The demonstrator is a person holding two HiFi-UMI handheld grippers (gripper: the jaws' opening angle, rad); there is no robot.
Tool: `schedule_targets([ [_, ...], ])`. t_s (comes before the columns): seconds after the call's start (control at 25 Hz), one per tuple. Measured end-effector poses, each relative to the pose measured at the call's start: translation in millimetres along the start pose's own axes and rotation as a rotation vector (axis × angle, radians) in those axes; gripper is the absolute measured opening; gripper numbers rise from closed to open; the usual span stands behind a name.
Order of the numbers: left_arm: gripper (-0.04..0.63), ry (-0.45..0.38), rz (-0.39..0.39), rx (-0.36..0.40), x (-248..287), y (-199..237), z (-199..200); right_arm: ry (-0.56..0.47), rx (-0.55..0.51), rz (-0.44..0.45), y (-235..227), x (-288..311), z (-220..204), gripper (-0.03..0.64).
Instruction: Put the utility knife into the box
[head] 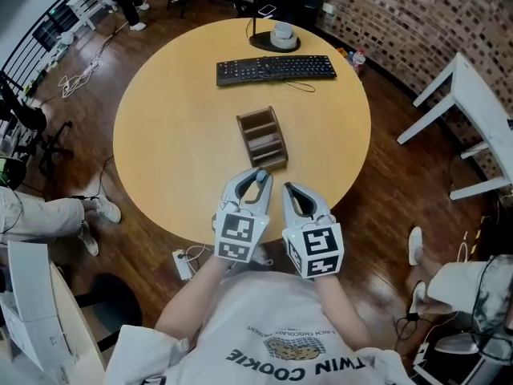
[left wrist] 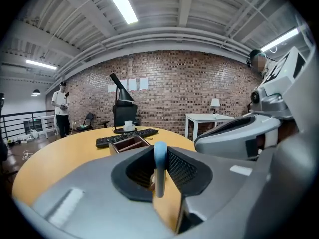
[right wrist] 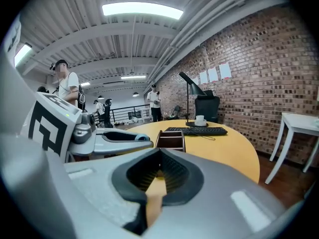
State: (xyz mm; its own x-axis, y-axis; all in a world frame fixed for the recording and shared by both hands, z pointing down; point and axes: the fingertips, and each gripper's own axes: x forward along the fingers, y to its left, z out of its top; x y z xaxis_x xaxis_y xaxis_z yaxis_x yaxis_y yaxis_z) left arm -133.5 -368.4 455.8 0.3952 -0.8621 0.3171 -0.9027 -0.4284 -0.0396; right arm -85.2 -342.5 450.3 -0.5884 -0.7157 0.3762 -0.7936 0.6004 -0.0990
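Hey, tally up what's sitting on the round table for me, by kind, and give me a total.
Black computer keyboard: 1
Brown wooden compartment box: 1
Black desk lamp with a round base: 1
White cup, standing on the lamp's base: 1
Total: 4

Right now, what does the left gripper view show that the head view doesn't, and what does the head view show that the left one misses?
Only the left gripper view: the blue end of the utility knife standing upright between the jaws of the left claw, plus the ceiling lights.
Only the head view: the marker cubes, the wearer's shirt and a power strip on the floor.
Both: the round table, the keyboard, the brown box and the right claw.
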Motion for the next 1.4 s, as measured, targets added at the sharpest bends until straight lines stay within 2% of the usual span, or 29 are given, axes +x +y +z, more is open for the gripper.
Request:
schedule_targets([
  [0.28,0.077,-0.02,-0.073,0.07,25,14,-3,0.018,0.027,-0.069,-7,6,-11,0.003],
  [0.8,0.077,-0.027,-0.113,0.125,56,27,-4,0.04,0.055,-0.098,-13,21,-18,0.003],
  [1.4,0.077,0.075,-0.112,0.179,67,25,-41,0.07,0.055,-0.083,-11,31,-23,0.003],
])
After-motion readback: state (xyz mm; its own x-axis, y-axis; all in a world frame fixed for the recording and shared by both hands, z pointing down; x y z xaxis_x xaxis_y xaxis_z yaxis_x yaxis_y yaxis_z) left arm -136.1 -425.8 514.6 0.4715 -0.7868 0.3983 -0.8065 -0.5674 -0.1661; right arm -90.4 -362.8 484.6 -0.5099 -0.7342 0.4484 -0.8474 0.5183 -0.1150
